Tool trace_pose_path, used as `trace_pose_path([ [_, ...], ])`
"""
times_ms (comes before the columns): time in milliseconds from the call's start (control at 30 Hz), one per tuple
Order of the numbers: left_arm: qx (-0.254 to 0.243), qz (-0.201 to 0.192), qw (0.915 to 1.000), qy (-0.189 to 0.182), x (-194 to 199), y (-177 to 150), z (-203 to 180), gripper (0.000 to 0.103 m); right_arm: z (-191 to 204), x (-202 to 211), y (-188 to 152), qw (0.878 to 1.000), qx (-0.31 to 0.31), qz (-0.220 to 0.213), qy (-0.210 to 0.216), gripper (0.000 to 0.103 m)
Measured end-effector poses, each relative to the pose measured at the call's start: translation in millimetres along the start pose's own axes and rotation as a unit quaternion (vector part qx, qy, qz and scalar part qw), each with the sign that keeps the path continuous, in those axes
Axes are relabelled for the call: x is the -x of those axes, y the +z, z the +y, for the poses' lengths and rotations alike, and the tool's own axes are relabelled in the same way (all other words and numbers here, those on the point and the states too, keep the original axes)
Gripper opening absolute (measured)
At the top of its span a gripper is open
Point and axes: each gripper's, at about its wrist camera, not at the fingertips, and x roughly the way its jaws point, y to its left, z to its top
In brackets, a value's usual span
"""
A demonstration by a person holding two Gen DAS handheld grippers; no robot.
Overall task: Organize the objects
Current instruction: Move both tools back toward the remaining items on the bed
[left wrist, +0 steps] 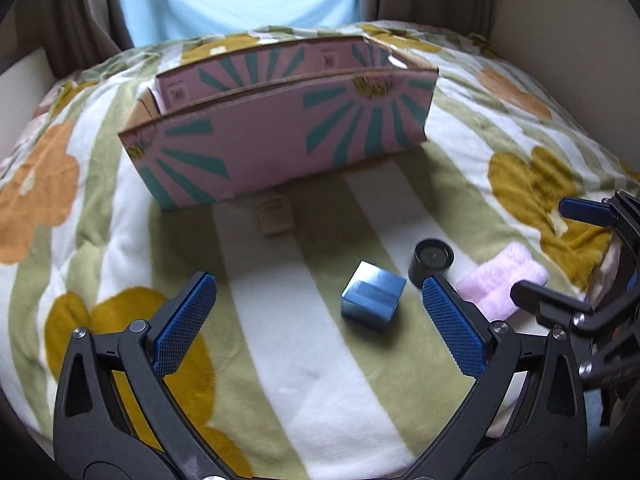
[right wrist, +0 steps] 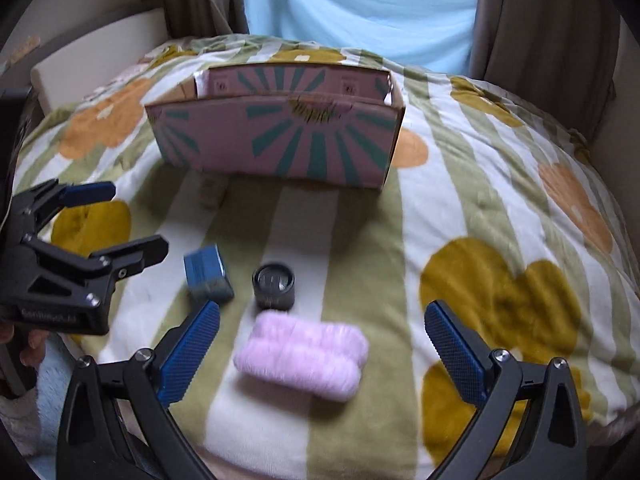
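Observation:
A small blue box [left wrist: 373, 299] [right wrist: 208, 274], a black round jar [left wrist: 431, 261] [right wrist: 273, 286] and a fluffy pink roll [left wrist: 502, 286] [right wrist: 302, 354] lie on the flowered blanket. A pink open cardboard box [left wrist: 280, 140] [right wrist: 280, 140] with teal rays stands behind them. My left gripper [left wrist: 320, 312] is open and empty, with the blue box between its fingers' line. My right gripper [right wrist: 322, 340] is open and empty, just above the pink roll. Each gripper shows in the other's view, the right [left wrist: 560, 248] and the left [right wrist: 120, 216].
The striped blanket [left wrist: 280, 360] with orange and mustard flowers covers a bed. A small beige tag [left wrist: 274, 216] lies in front of the cardboard box. A light blue curtain [right wrist: 360, 8] and brown drapes hang behind the bed.

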Motion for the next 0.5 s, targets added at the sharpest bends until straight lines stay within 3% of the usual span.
trace_pose_path([
  [233, -0.017, 0.009, 0.9998, -0.001, -26, -8, -17, 0.102, 10, -14, -22, 1.000, -0.001, 0.012, -0.007, 0.102],
  [500, -0.021, 0.032, 0.9992, -0.011, -54, -15, -23, 0.093, 14, -32, -26, 0.999, -0.011, 0.025, -0.030, 0.102],
])
